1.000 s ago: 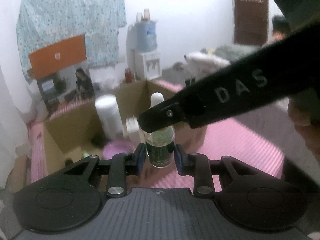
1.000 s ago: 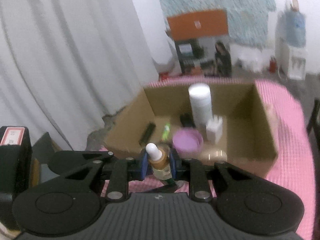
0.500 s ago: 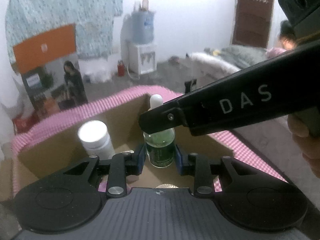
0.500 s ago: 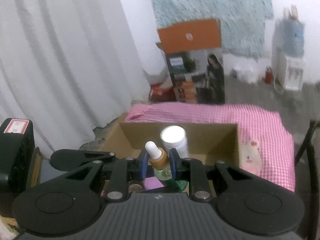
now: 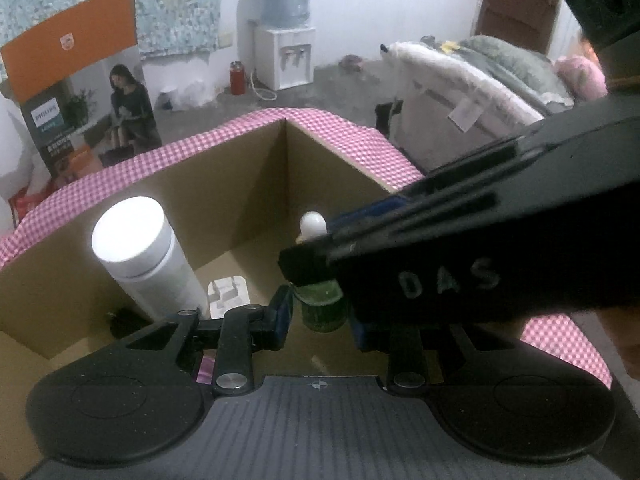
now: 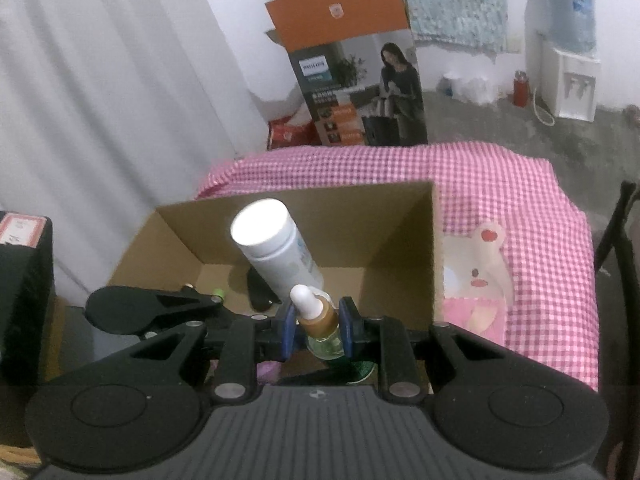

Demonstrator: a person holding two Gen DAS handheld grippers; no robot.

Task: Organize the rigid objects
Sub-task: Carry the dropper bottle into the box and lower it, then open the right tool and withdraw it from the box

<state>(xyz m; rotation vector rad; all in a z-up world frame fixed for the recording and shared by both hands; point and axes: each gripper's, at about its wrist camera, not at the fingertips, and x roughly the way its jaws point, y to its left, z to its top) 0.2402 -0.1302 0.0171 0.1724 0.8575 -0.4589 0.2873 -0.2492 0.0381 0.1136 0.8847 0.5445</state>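
A green dropper bottle (image 5: 322, 308) with a white bulb and brown collar hangs over the open cardboard box (image 5: 256, 184). My right gripper (image 6: 318, 332) is shut on its neck, and the bottle (image 6: 320, 320) shows between its blue pads. My left gripper (image 5: 320, 320) has its jaws spread wide on either side of the bottle's lower body, with a gap at the left pad. The right gripper's finger marked DAS (image 5: 460, 264) crosses over the bottle in the left wrist view.
Inside the box stand a tall white bottle (image 5: 148, 260) and a white charger plug (image 5: 227, 294), with a dark object (image 6: 258, 288) and a purple item below. The box sits on a pink checked cloth (image 6: 500, 200). A Philips carton (image 6: 360, 80) stands behind.
Both grippers moved forward and down over the box with the bottle. The left gripper's jaws opened and let go of the bottle; the right gripper still holds it.
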